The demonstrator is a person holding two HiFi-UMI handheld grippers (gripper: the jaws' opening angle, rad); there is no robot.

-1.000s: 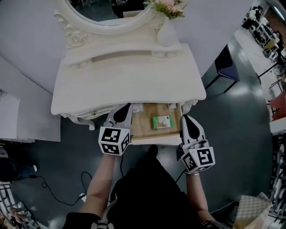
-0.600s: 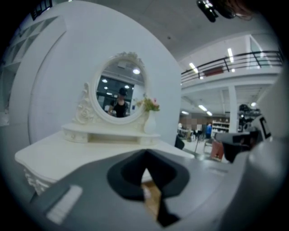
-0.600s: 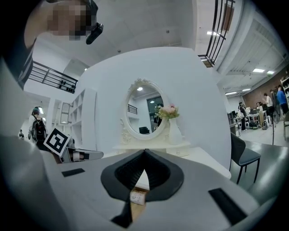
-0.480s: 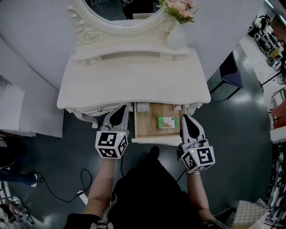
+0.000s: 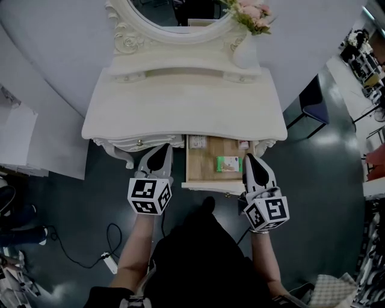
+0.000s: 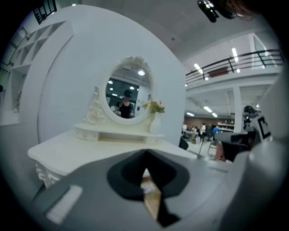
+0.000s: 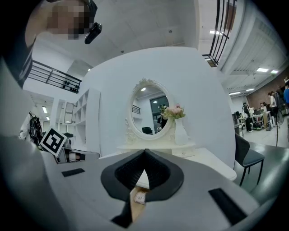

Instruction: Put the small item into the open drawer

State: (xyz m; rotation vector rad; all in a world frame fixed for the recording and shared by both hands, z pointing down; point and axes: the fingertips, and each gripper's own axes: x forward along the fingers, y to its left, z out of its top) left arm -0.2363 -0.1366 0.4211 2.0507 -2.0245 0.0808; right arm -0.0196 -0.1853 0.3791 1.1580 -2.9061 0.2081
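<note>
The left gripper point(image 5: 161, 150), smooth grey plastic with dark pads and a cube of square black-and-white markers at its rear, has its jaws pressed together on nothing. The right gripper point(image 5: 249, 159), of the same make, also shows its pads meeting at the tip, with nothing pinched.

Between the two grippers lies the open, shallow drawer of pale wood point(image 5: 200, 171), a plain rectangular tray. Its left wall is just beside the left gripper's tips, and its right front corner is at the right gripper's tips. The small green flat packet point(image 5: 228, 163) lies flat on the drawer floor, just to the left of the right gripper's tips and apart from both grippers. Farther back in the drawer sits a small white card point(image 5: 195, 142).

Ahead of both grippers spreads the cream-white dressing table with a smooth curved top and carved edges point(image 5: 180, 108). Beyond it rise an oval mirror in an ornate scrolled frame point(image 5: 174, 15) and a rounded white vase point(image 5: 245, 55) holding pink flowers point(image 5: 252, 13).
</note>
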